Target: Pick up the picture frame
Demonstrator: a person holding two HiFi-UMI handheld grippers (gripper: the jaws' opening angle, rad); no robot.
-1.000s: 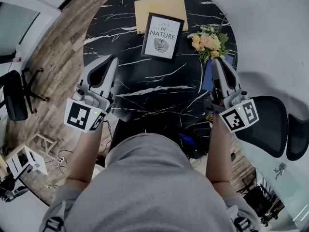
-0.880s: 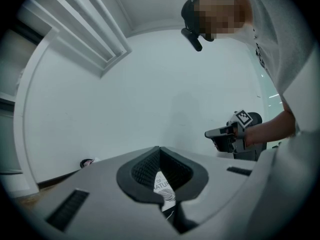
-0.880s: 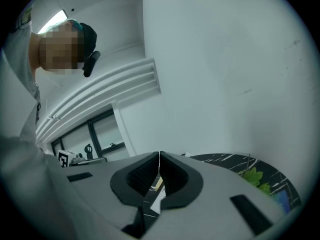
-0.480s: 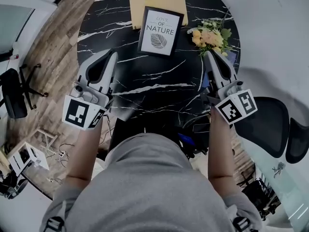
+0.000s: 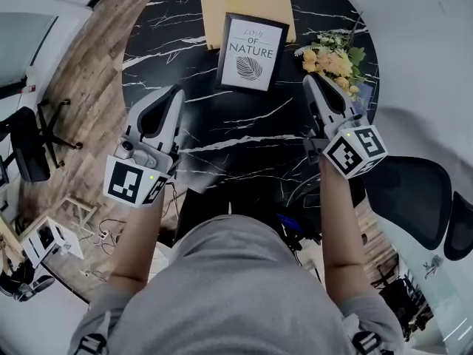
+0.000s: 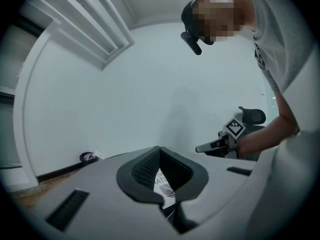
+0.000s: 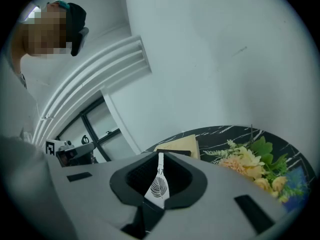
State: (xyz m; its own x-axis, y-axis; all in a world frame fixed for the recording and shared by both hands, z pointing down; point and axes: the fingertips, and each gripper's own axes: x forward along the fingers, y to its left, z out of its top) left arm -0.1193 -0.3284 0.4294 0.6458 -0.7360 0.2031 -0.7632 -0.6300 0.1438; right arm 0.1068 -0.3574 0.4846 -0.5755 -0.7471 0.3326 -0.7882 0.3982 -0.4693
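The picture frame (image 5: 251,48), black-rimmed with a white leaf print, lies at the far middle of the round black marble table (image 5: 244,135), partly on a yellow pad (image 5: 247,2). My left gripper (image 5: 174,92) hovers over the table's near left, shut and empty, pointing at the frame's left side. My right gripper (image 5: 310,80) is over the near right, shut and empty, short of the frame's lower right corner. In the left gripper view the picture frame (image 6: 164,186) shows through the notch of the jaws. In the right gripper view the picture frame (image 7: 156,186) shows the same way.
A bunch of yellow flowers (image 5: 336,59) lies right of the frame, close to my right gripper, with a blue item (image 5: 367,91) beside it. Office chairs stand off the table at the right (image 5: 414,191) and left (image 5: 22,146). Wooden floor lies to the left.
My right gripper has come down and edged inward toward the frame, away from the flowers. My left gripper has sunk a little and stays on its side.
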